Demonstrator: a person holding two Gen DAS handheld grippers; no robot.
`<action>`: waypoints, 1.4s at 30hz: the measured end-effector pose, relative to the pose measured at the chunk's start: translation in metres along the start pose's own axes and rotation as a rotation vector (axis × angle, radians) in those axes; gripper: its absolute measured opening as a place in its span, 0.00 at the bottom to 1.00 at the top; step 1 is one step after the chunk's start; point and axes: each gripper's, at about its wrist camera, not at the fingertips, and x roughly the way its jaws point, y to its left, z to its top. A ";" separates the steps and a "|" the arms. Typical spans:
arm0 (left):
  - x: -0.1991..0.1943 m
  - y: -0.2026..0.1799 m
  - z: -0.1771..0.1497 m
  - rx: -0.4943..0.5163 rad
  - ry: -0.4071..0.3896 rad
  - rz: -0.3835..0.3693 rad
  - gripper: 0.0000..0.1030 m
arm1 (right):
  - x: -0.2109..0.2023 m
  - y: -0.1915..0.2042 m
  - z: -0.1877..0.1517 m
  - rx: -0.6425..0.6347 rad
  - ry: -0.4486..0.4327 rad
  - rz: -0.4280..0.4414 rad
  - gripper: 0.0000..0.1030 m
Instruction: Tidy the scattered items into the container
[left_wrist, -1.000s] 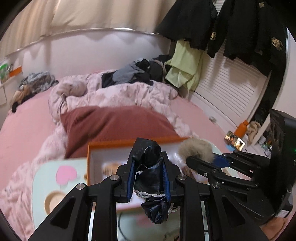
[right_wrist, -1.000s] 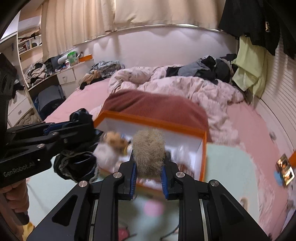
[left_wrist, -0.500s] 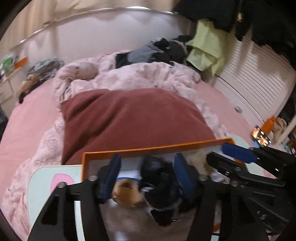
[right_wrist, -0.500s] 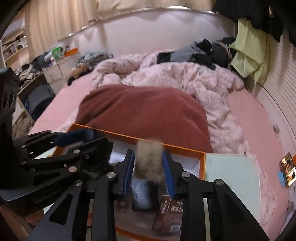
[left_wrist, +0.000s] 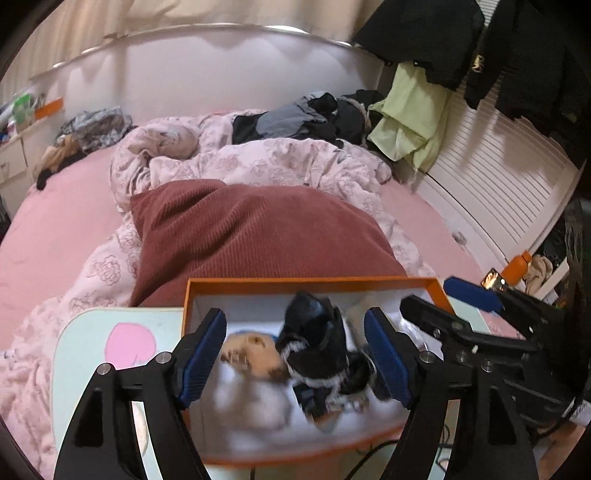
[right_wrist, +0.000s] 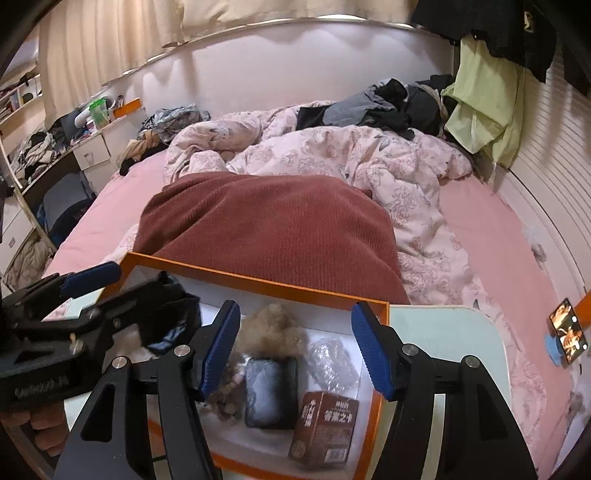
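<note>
A: Left gripper (left_wrist: 295, 354)?

B: Jaws opening, pads wide apart and pressing on nothing. Black lace-trimmed cloth (left_wrist: 319, 347) between them but touching neither pad, blurred, over the inside of the orange box (left_wrist: 306, 283).

A: And under the cloth?

B: Small plush face (left_wrist: 255, 356) on something white and soft (too blurred to name), inside the same box.

A: Right gripper (right_wrist: 295, 345)?

B: Also opening, nothing pinched. Furry tan pom-pom (right_wrist: 271, 326) lying free in the box between the blue pads, clear of both.

A: Rest of the box, seen from the right wrist?

B: Dark flat pouch (right_wrist: 271, 397) just below the pom-pom, touching it. Clear crinkled wrapper (right_wrist: 332, 360) to the right, brown carton (right_wrist: 325, 428) with printed characters nearer the front wall, beads (right_wrist: 229, 387) to the left of the pouch.

A: Where does the box sit?

B: On a pale mint tray table (right_wrist: 443, 332) with a pink heart (left_wrist: 129, 343) on it, set on the bed. Far wall right against a dark red corduroy pillow (right_wrist: 269, 229), rumpled pink floral duvet (right_wrist: 351, 155) beyond.

A: Anything else nearby?

B: Lit phone (right_wrist: 569, 332) on the pink sheet, well off to the right.
</note>
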 end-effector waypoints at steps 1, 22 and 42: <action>-0.005 -0.001 -0.003 -0.001 -0.004 -0.003 0.75 | -0.005 0.002 -0.002 -0.004 -0.008 0.000 0.62; -0.054 -0.022 -0.118 0.075 -0.089 -0.014 0.82 | -0.056 -0.001 -0.124 0.078 -0.050 -0.057 0.70; 0.030 0.007 -0.103 -0.011 0.143 0.276 1.00 | -0.006 -0.007 -0.127 0.102 0.116 -0.163 1.00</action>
